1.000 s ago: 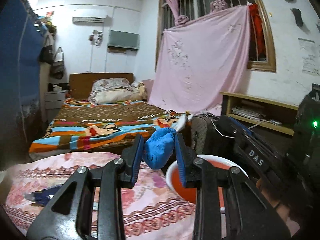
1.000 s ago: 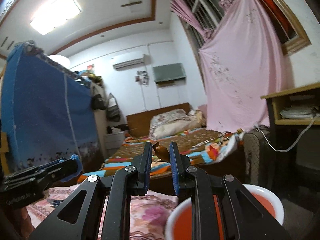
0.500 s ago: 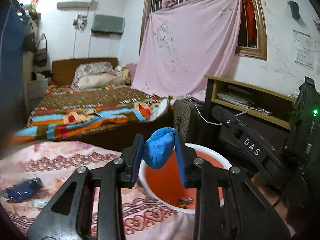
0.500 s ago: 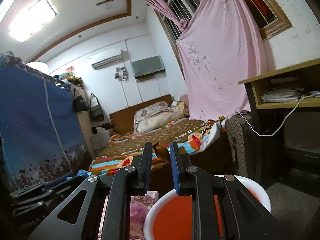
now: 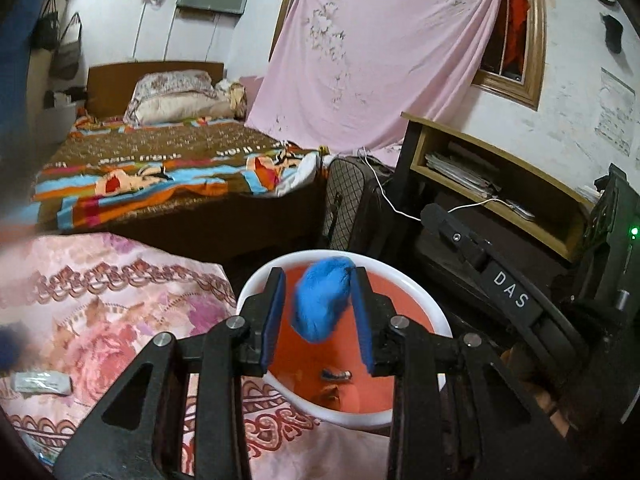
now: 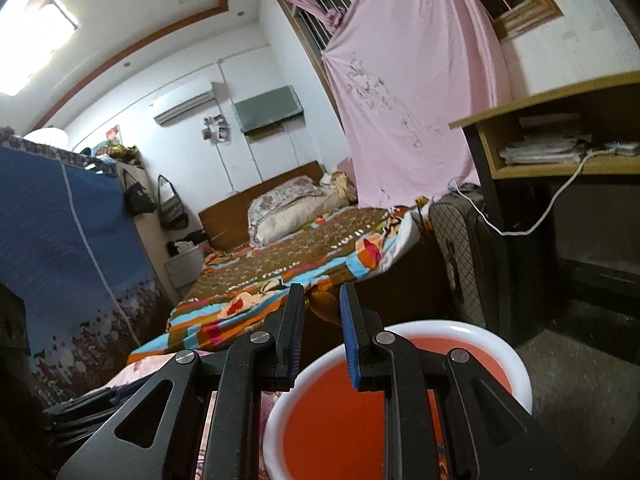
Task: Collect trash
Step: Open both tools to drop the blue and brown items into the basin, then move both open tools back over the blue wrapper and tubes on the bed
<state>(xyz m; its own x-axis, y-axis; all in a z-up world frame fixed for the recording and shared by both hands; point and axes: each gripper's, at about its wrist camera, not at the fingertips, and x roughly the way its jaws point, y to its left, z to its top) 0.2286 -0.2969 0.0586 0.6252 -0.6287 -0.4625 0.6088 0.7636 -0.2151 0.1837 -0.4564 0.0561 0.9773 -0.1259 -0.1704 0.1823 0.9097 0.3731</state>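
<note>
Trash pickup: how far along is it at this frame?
Done: a small dark scrap already lies in the red basin. In hand: the left tongs, just opening over the basin, have a blue wad between them, clear of one pad; the right tongs pinch a brown scrap near the rim. Left: a white wrapper on the floral cloth.

The basin [image 5: 256, 292] stands right of the table [image 5: 100, 300], the bed [image 5: 168, 160] behind both.
</note>
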